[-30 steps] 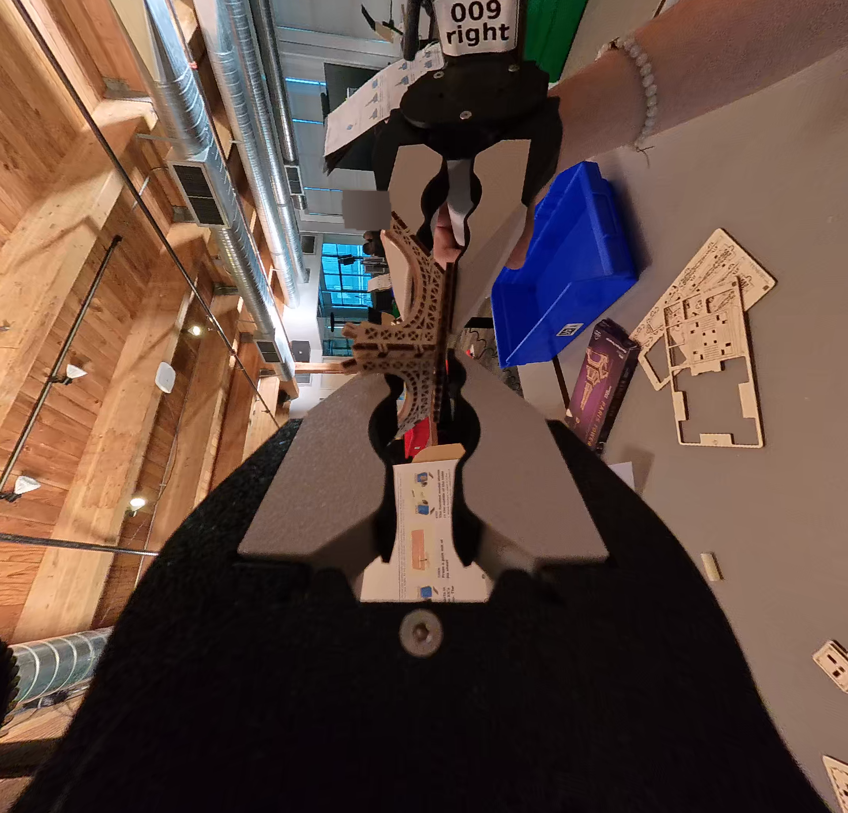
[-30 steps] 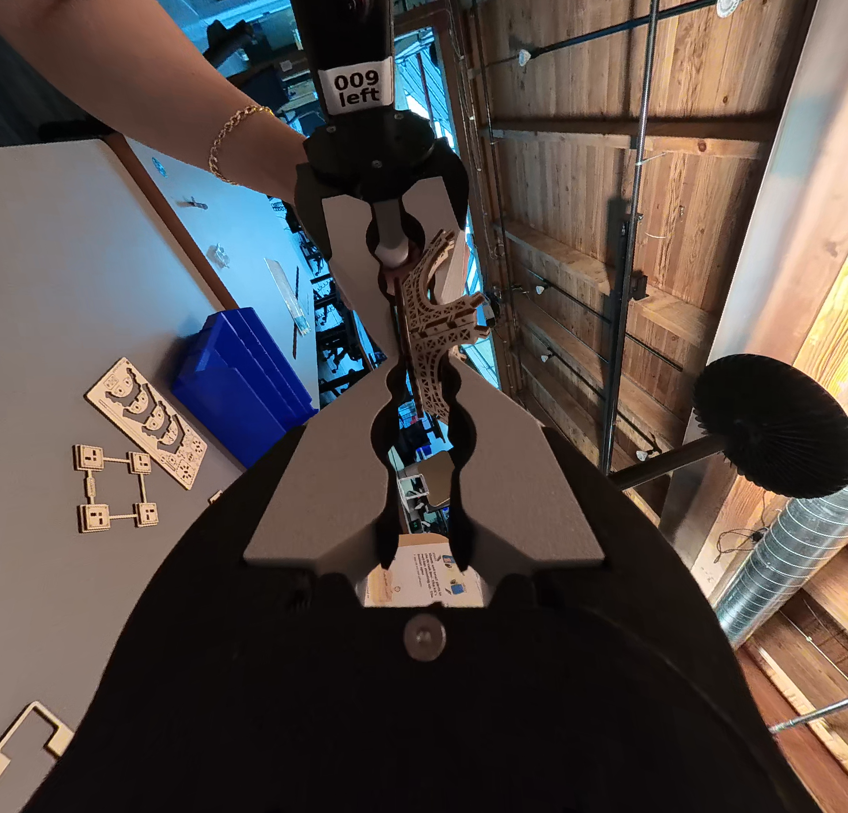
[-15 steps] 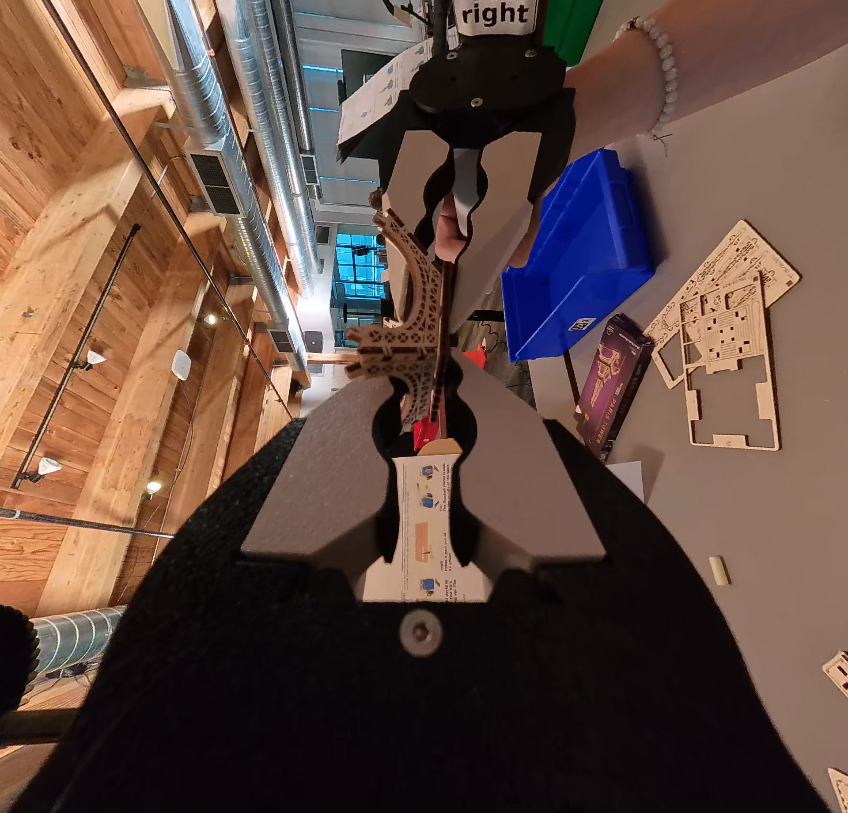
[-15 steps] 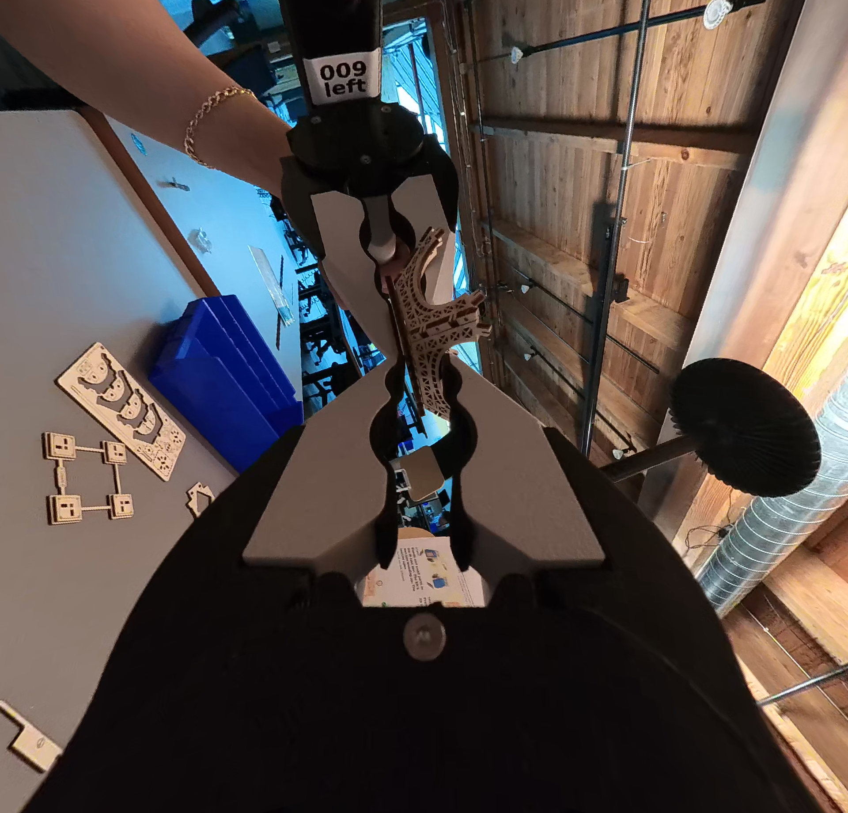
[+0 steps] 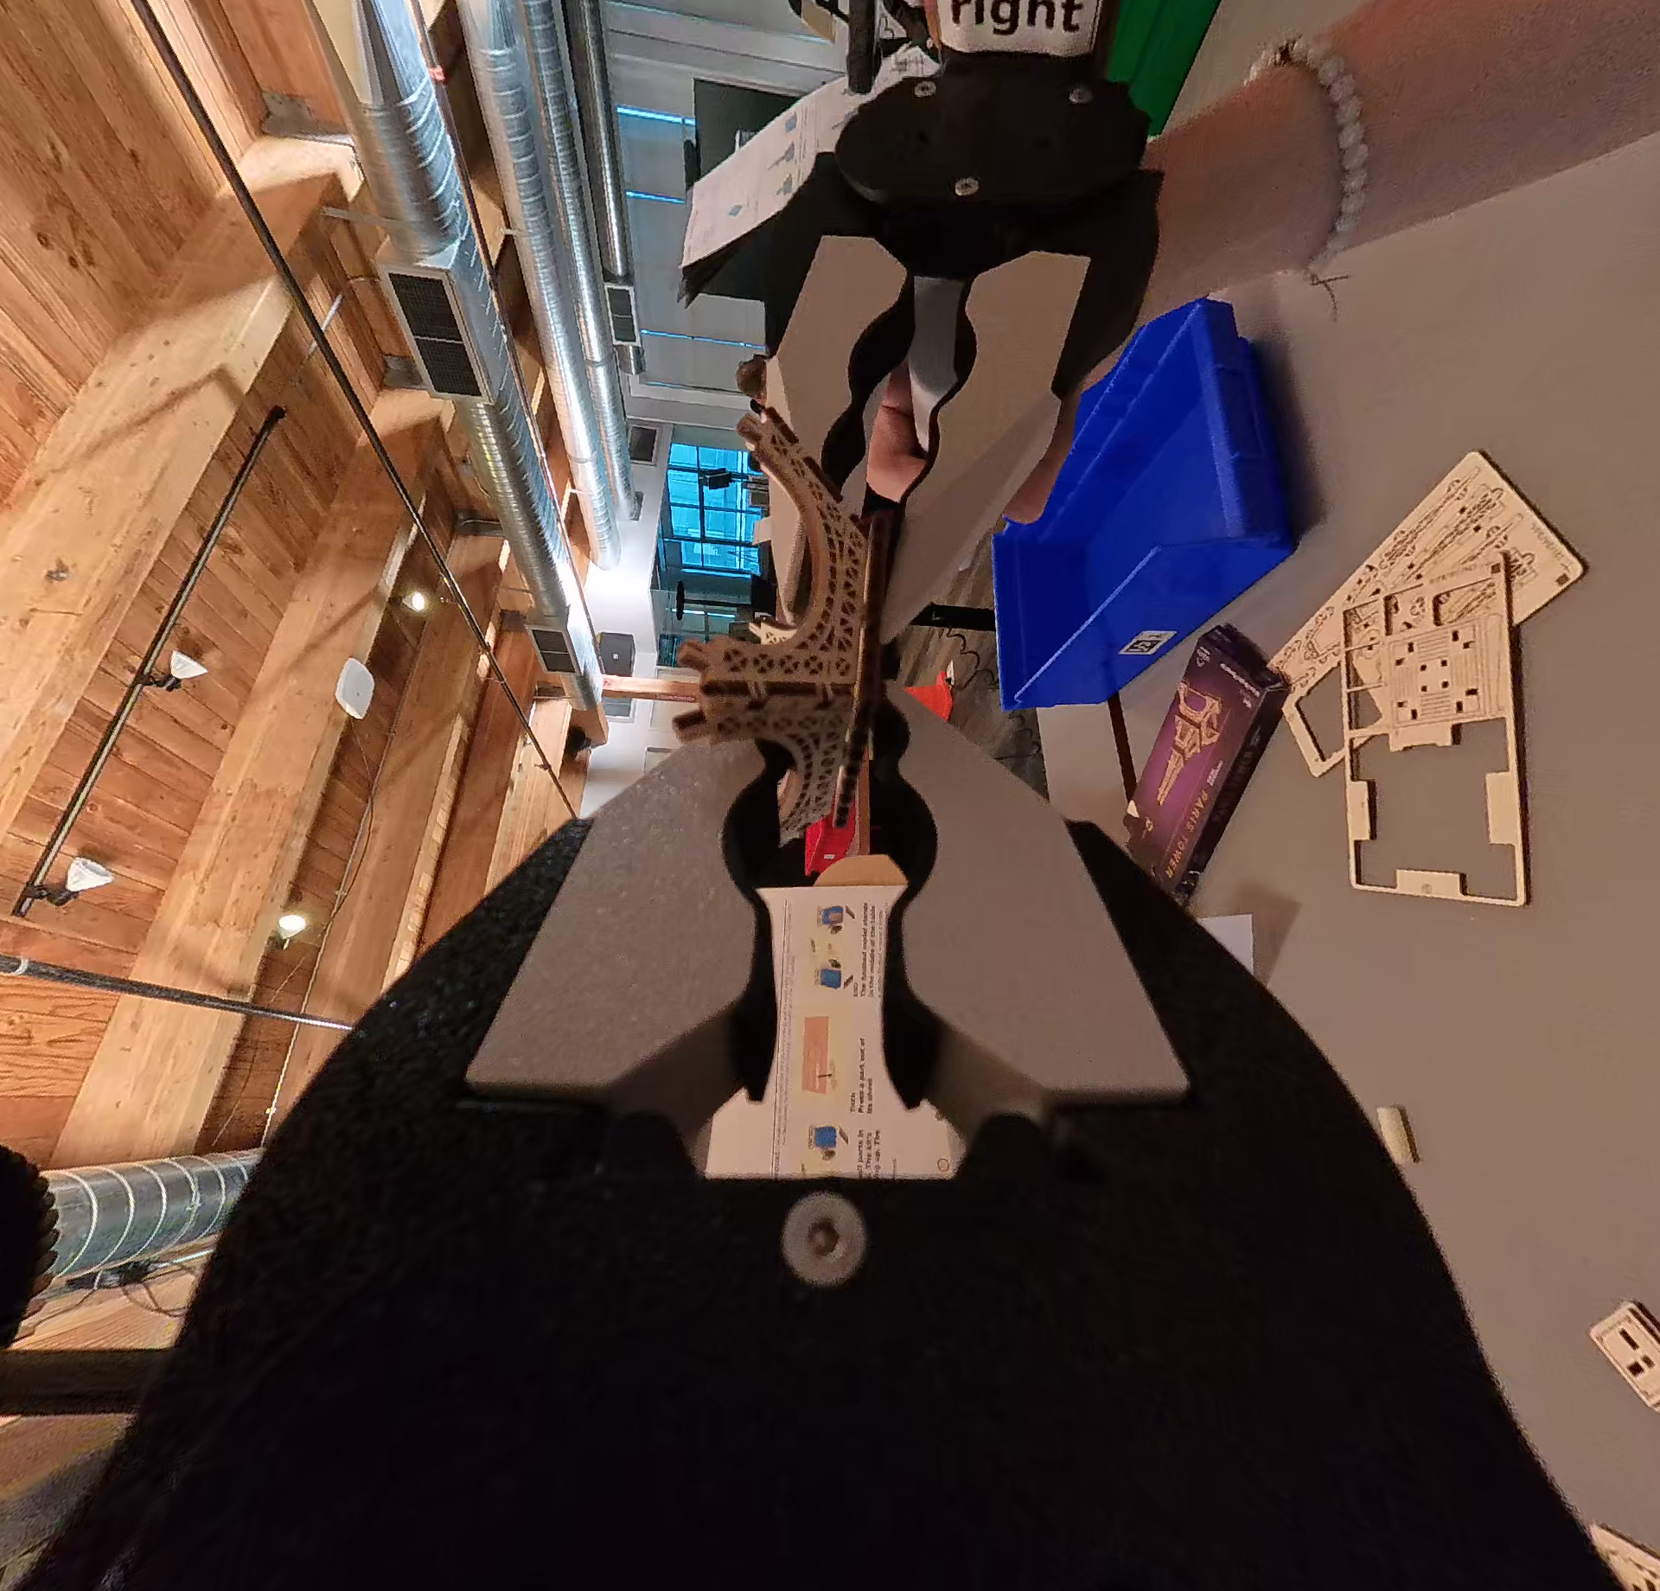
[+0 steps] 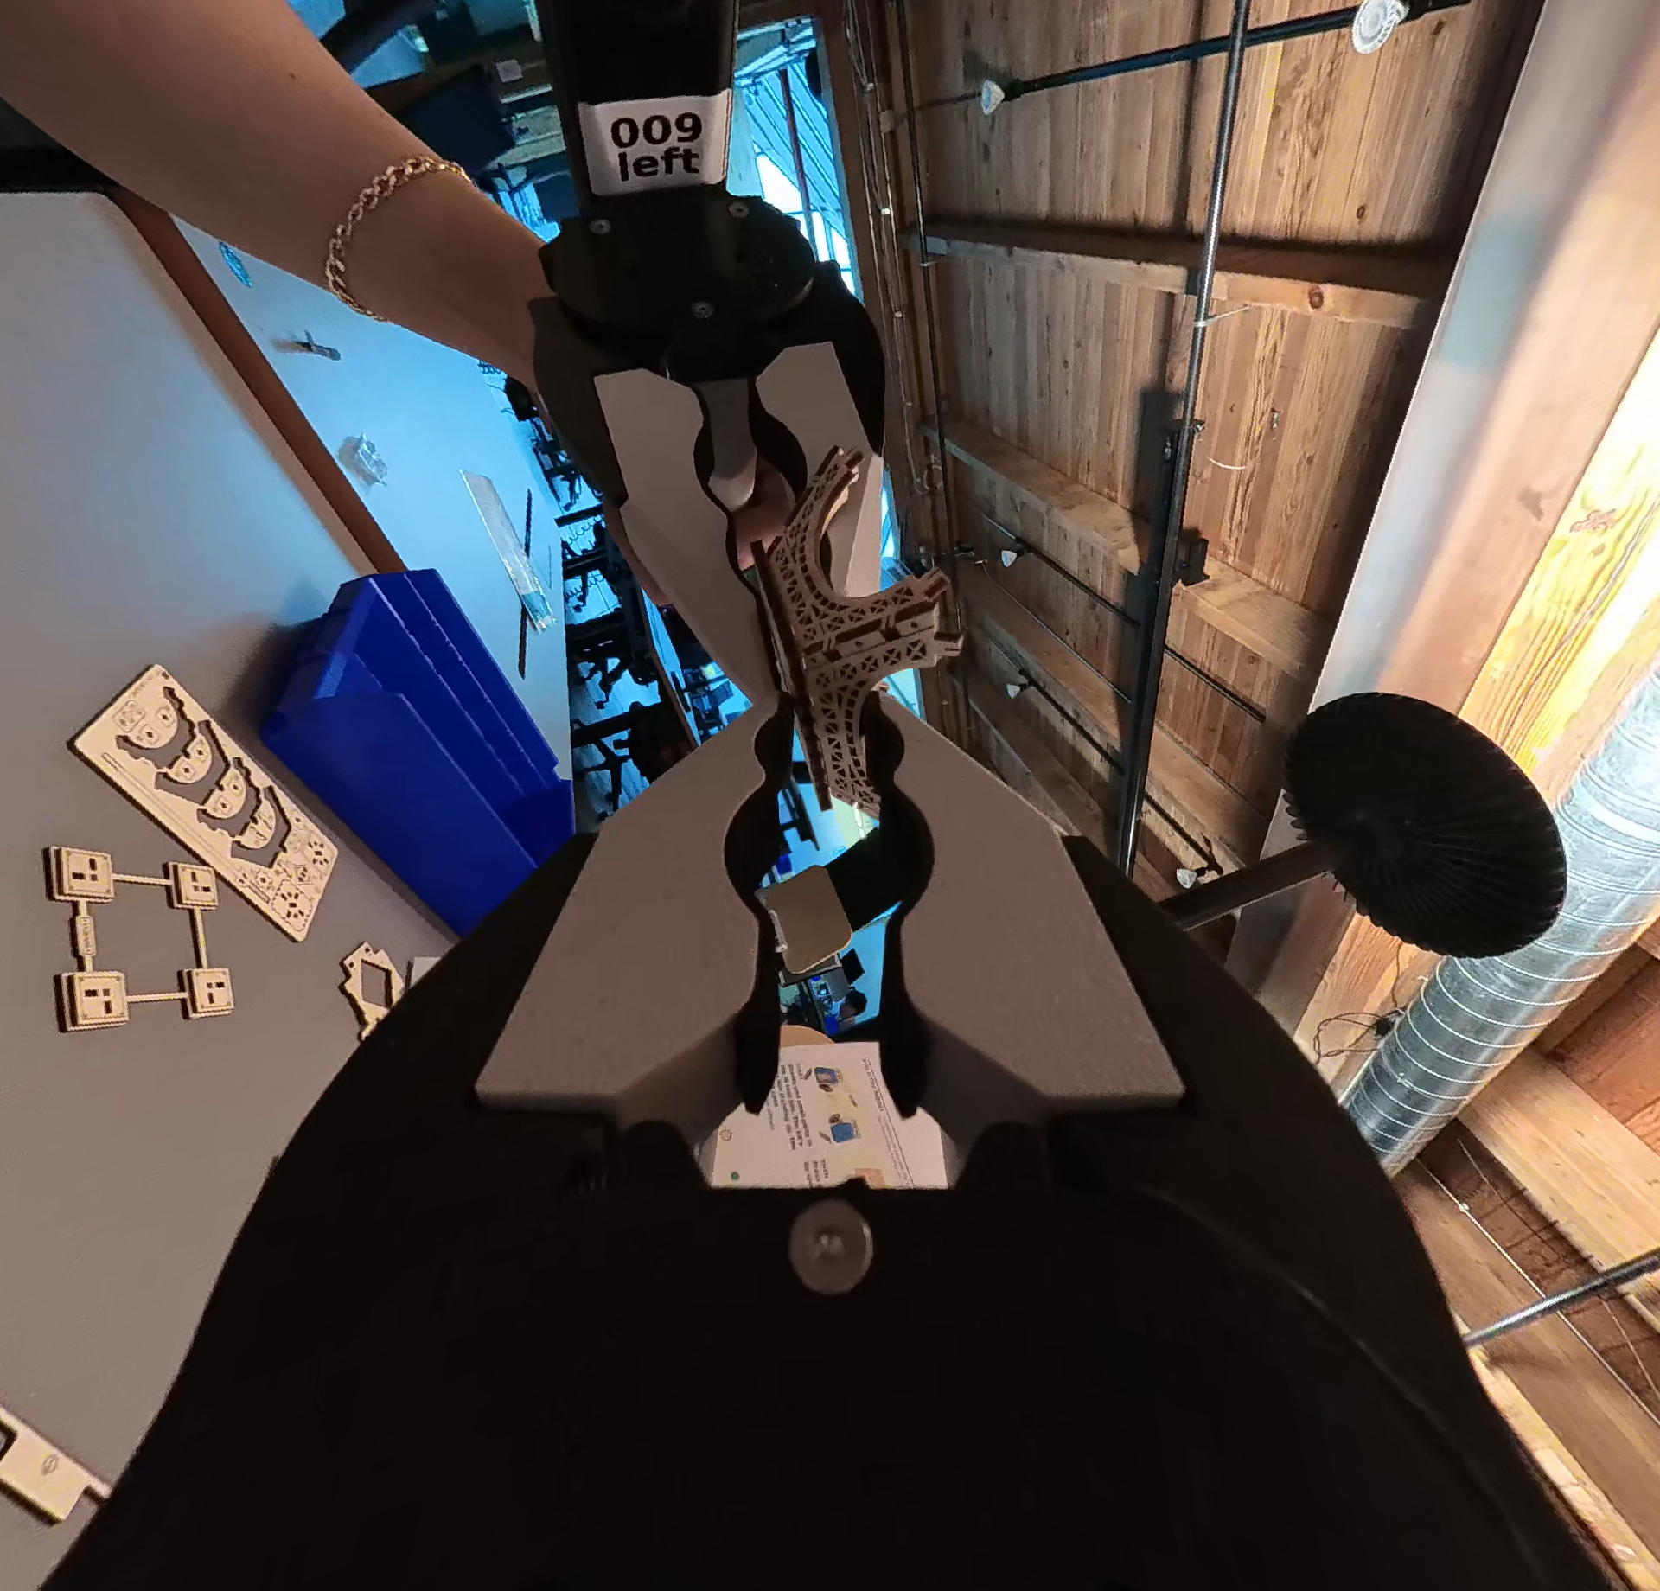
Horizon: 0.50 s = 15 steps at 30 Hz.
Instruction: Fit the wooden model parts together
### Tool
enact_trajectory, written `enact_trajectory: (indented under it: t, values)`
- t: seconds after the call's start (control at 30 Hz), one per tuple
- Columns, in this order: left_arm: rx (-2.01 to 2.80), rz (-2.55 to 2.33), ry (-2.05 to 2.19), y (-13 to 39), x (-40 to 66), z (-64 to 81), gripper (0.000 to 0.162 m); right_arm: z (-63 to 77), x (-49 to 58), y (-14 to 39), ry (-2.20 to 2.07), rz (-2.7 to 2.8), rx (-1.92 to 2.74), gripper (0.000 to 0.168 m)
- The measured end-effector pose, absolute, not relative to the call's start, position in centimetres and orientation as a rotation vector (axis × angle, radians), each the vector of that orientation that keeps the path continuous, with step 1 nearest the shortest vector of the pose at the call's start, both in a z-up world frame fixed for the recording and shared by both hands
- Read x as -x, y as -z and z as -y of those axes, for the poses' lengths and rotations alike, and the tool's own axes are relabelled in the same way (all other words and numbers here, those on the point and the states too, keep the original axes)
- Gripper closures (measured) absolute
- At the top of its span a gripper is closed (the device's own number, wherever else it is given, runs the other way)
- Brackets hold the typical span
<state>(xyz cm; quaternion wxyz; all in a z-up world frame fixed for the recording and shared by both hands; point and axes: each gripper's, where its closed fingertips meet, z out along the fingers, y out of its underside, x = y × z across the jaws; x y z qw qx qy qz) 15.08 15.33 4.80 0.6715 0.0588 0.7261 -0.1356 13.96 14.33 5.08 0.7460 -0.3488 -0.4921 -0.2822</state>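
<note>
Mid-frame, left gripper [image 5: 831, 744] and right gripper [image 6: 831, 721] each pinched opposite ends of the wooden tower piece [image 5: 799, 640] (long axis running between them).

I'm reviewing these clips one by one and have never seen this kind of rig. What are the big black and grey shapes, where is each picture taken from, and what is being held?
There is no robot here: a person holds a hand-operated two-finger gripper in each hand, and each gripper carries a wide-angle camera that looks along its own grey fingers.

In the left wrist view, the left gripper fills the bottom, and the other gripper faces it from above. The right wrist view shows the reverse, with the right gripper at the bottom.

Both grippers are shut on one wooden lattice tower model, held in the air between them.

The views are rolled sideways, so the grey table appears at one side. On it lie a blue bin, a dark box and flat wooden part sheets, some with pieces punched out.
</note>
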Motion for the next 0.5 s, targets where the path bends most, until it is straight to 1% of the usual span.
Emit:
enact_trajectory:
  t: [0.1, 0.23, 0.4, 0.5]
  values:
    - [-0.134, -1.640, 0.318, -4.81, -14.96, -15.25, 0.140, -14.31, -13.98, -5.09, 0.616, 1.077, 0.759, 0.156]
    - [-0.140, -1.648, 0.320, -4.68, -14.79, -15.29, 0.138, -14.19, -14.42, -5.18, 0.618, 1.073, 0.755, 0.156]
    - [-0.138, -1.660, 0.315, -4.64, -14.59, -15.61, 0.142, -13.69, -14.32, -4.90, 0.559, 1.100, 0.752, 0.155]
    - [-0.154, -1.655, 0.296, -4.67, -14.51, -15.61, 0.150, -13.72, -14.36, -4.73, 0.556, 1.109, 0.753, 0.156]
